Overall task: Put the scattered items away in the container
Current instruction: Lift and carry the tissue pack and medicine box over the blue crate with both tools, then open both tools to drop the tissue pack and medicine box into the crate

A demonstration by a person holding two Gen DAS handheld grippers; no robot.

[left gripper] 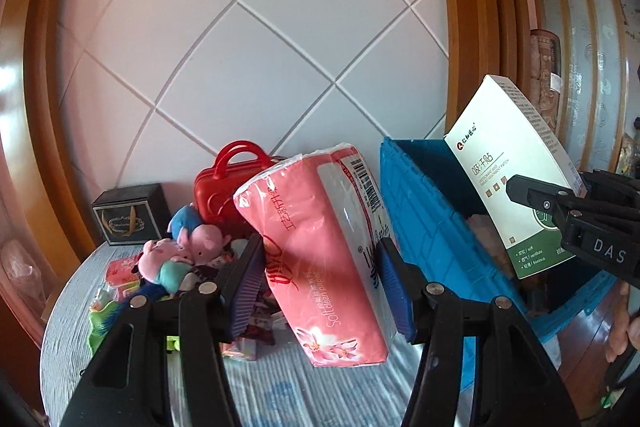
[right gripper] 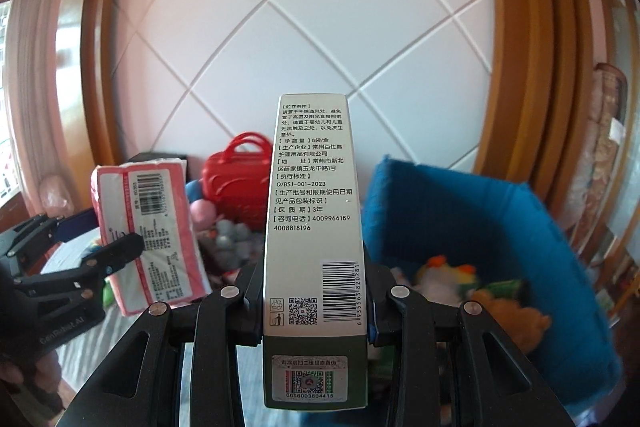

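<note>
- Presently, the left claw [left gripper: 320, 281] grips a soft pink tissue pack [left gripper: 320, 247]; its ribbed blue pads press the crinkled plastic wrap on both flanks, and the pack leans tilted, lifted clear of the counter [left gripper: 280, 387].
- Seen from the right wrist, that pack shows a white label panel with barcodes.
- Right claw [right gripper: 314, 307] is clamped on a slim white cardboard box [right gripper: 312, 207] with a dark green base; flat, rigid, sharp-edged, held upright with its narrow printed side toward the camera.
- From the left wrist, the box's broad face is matte white with green at the bottom, and it hangs over the near corner of the blue container [left gripper: 432, 227].
- Container: blue, boxy, with ribbed, grid-moulded outer walls and an open top. It stands at the right of the counter, just beside the tissue pack.
- Inside the container [right gripper: 560, 247]: blurred plush shapes, one white with orange bits, one tan-brown.
- Counter surface is pale grey-blue with a fine ridged, woven-looking texture.
- Still scattered on it, left of the container: two pink plush pigs [left gripper: 184, 247] in a soft heap, small red-and-pink packets [left gripper: 122, 273], a green crinkly wrapper [left gripper: 102, 319].
- Behind them: a glossy red hard-shell mini case [left gripper: 224, 183] with looped handles, and a dark square gift box [left gripper: 128, 215] with gold lettering.
- Backdrop: white padded wall panel [left gripper: 248, 39] quilted in diamonds, framed in varnished wood.
- Fingers of a person's hand [left gripper: 622, 327] show at the right edge.
</note>
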